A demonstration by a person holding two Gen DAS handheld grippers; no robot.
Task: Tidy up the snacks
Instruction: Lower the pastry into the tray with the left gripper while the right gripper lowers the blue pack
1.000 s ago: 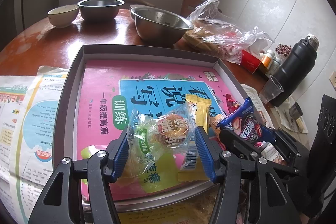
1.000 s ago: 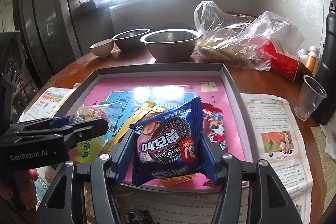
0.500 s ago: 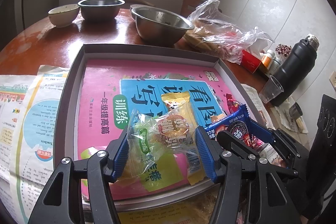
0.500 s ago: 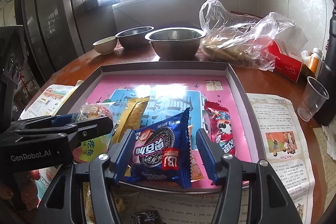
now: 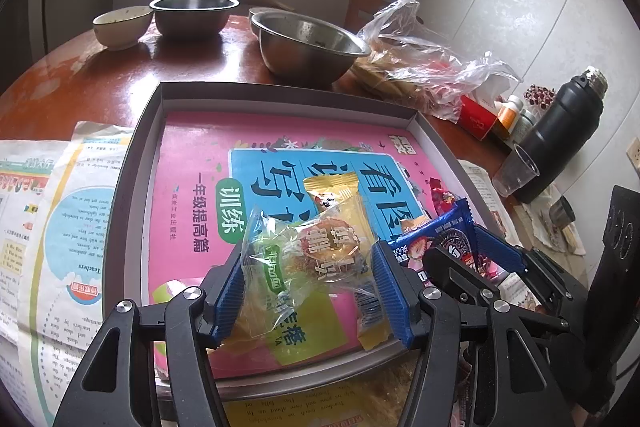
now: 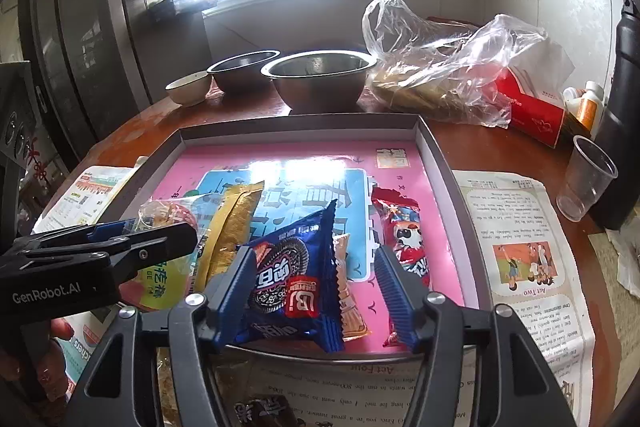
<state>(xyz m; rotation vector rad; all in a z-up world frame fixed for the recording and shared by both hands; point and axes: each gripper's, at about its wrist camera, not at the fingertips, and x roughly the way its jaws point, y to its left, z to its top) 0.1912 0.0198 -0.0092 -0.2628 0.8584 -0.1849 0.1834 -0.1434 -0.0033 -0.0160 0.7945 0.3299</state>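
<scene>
— So, are the snacks tidy yet?
— Not yet. The left hand-held gripper (image 5: 308, 287) squeezes a clear pastry packet (image 5: 316, 259) above the grey tray (image 5: 136, 163). The right hand-held gripper (image 6: 316, 291) gapes around the blue cookie pack (image 6: 292, 279), standing in the tray. Yellow (image 6: 230, 227) and red (image 6: 400, 231) snacks lie there.

Left tool (image 6: 120, 247) reads "GenRobot.AI"; newspaper (image 6: 520, 267), "Act Two"

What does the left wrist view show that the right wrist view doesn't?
Only the left wrist view shows the left claw closed on the clear-wrapped round pastry packet, and the whole black thermos flask.

Only the right wrist view shows the red cartoon-print snack packet in full and the open right claw.

Both show the blue cookie packet, the gold foil packet and the grey shallow tray.
</scene>
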